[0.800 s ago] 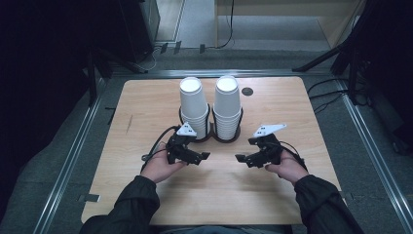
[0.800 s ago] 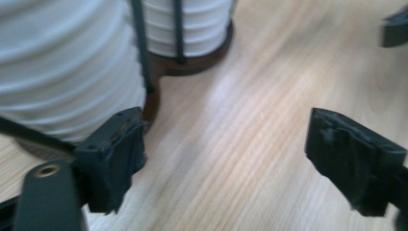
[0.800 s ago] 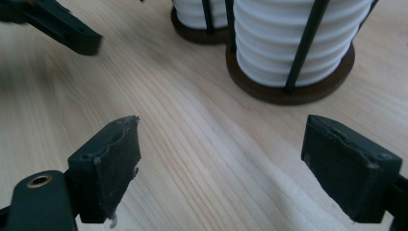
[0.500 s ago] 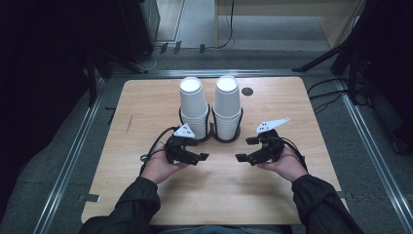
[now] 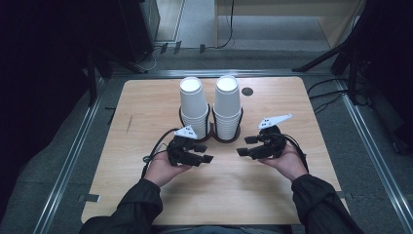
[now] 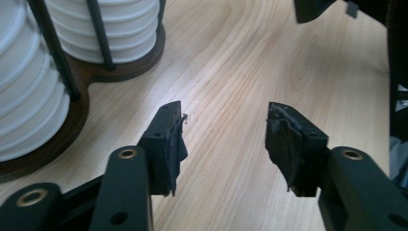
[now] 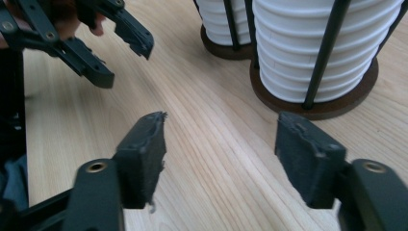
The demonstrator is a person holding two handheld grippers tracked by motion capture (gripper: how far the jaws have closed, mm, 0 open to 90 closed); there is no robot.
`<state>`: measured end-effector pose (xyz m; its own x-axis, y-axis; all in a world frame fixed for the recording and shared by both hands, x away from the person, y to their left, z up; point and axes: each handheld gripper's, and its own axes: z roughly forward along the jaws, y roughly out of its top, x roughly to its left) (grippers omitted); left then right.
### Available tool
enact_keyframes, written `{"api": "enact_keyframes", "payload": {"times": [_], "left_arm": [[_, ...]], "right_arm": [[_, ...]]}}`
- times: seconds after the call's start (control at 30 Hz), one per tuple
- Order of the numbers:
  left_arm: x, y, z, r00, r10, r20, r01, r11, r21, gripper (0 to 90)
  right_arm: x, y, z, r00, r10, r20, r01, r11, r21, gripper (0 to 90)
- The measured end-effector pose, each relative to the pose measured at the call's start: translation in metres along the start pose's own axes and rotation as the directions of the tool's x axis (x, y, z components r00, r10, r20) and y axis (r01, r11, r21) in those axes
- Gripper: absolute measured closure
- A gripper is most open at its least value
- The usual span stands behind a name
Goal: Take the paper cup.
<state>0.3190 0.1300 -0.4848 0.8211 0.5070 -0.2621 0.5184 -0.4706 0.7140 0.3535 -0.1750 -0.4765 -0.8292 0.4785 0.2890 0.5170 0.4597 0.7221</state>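
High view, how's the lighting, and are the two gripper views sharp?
High view: table evenly lit, surroundings dark, cup stacks bright. Left gripper view: wood grain crisp, near arms of the left tool soft. Right gripper view: right tool slightly blurred, the cups clearer.

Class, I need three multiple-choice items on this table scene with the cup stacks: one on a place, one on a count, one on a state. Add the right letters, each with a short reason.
1. Where do the cup stacks stand?
A. Beyond the two grippers, near the table's middle
B. At the table's near edge
C. On the floor

2. How many stacks of white cups are there?
A. One
B. Two
C. Four

3. What is between the left gripper's jaws?
A. A cup
B. A cable
C. Nothing, they are open

Key:
1 A: the left stack and right stack sit in a dark holder beyond both grippers on the table.
2 B: two stacks stand side by side.
3 C: the left gripper shows bare wood between its jaws.
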Motion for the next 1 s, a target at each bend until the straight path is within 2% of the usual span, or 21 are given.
{"api": "enact_keyframes", "payload": {"times": [0.03, 0.07, 0.13, 0.27, 0.4, 0.43, 0.57, 0.67, 0.77, 0.83, 0.93, 1.0], "left_arm": [[-0.001, 0.0, 0.0, 0.9998, 0.005, -0.02, -0.005, 1.0, -0.004, 49.3], [-0.001, 0.0, 0.0, 0.9998, 0.005, -0.02, -0.005, 1.0, -0.004, 53.0], [-0.003, 0.001, -0.003, 0.999, 0.017, -0.042, -0.018, 0.9995, -0.027, 56.9], [-0.003, 0.003, -0.004, 0.9985, 0.026, -0.048, -0.027, 0.9995, -0.017, 61.9], [-0.002, 0.003, -0.001, 0.9976, 0.045, -0.052, -0.046, 0.9989, -0.014, 60.8], [-0.002, 0.003, 0.0, 0.9972, 0.047, -0.058, -0.048, 0.9988, -0.009, 61.4], [-0.002, 0.005, 0.002, 0.9978, 0.028, -0.06, -0.028, 0.9996, -0.003, 62.7], [-0.002, 0.006, 0.002, 0.9973, 0.03, -0.068, -0.03, 0.9995, -0.007, 63.2], [-0.005, 0.009, 0.005, 0.9958, -0.006, -0.092, 0.006, 1.0, 0.001, 67.6], [-0.007, 0.012, 0.007, 0.9954, -0.012, -0.095, 0.013, 0.9999, 0.007, 72.2], [-0.01, 0.011, 0.009, 0.9931, 0.011, -0.117, -0.009, 0.9999, 0.011, 76.8], [-0.01, 0.011, 0.009, 0.9942, 0.008, -0.107, -0.006, 0.9998, 0.02, 81.1]], "right_arm": [[0.0, 0.0, 0.0, 1.0, -0.005, 0.005, 0.005, 1.0, 0.003, 37.9], [0.0, 0.0, 0.0, 1.0, -0.005, 0.005, 0.005, 1.0, 0.003, 37.9], [-0.001, 0.001, -0.002, 0.9999, -0.012, 0.004, 0.013, 1.0, -0.012, 43.4], [-0.003, -0.001, -0.002, 0.9998, 0.001, 0.021, 0.0, 1.0, -0.008, 45.6], [-0.003, -0.004, -0.001, 0.9993, 0.004, 0.038, -0.004, 1.0, 0.007, 46.3], [-0.004, -0.003, -0.001, 0.9991, 0.028, 0.031, -0.029, 0.999, 0.026, 46.8], [-0.003, -0.004, 0.0, 0.9993, 0.022, 0.03, -0.023, 0.999, 0.024, 46.8], [-0.003, -0.004, 0.0, 0.9997, 0.01, 0.024, -0.011, 0.999, 0.03, 46.9], [-0.002, -0.004, -0.001, 0.9996, 0.009, 0.028, -0.01, 1.0, 0.027, 46.8], [-0.002, -0.003, -0.003, 0.9993, -0.001, 0.036, 0.0, 1.0, 0.027, 46.7], [-0.002, -0.003, -0.005, 0.999, -0.006, 0.043, 0.005, 1.0, 0.021, 46.7], [0.0, -0.004, -0.006, 0.9981, -0.024, 0.057, 0.022, 0.999, 0.033, 46.7]]}}
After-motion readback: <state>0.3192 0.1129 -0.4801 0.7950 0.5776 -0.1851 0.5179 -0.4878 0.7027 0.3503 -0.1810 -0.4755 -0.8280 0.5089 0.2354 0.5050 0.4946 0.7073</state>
